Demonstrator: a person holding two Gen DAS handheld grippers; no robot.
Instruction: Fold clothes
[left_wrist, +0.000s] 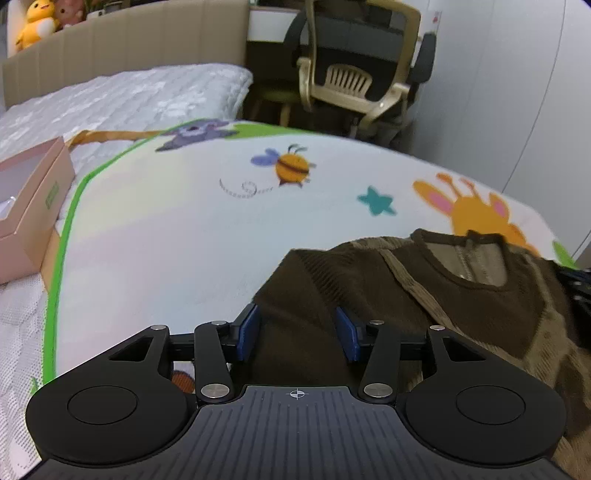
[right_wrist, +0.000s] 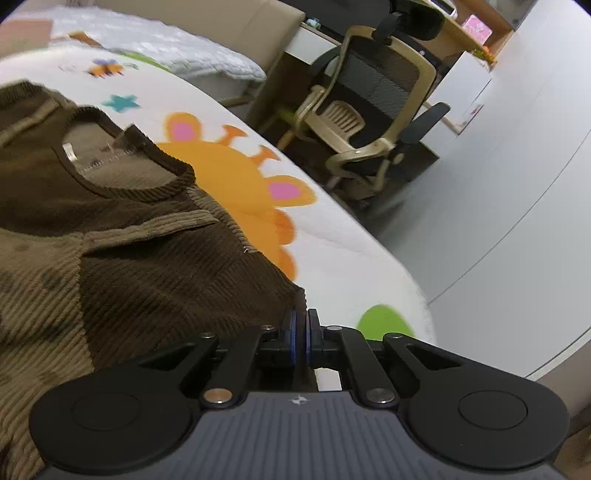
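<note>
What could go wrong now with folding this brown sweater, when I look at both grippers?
The left gripper is open around the sweater, so that side may stay behind if only the right gripper pulls. The right gripper pinches just a thin edge, which could slip out. The pink box sits near the mat.

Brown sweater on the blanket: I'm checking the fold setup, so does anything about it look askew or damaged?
No damage shows. The brown sweater lies rumpled rather than flat on the cartoon blanket. The right gripper pinches its edge; the left gripper is open around cloth.
</note>
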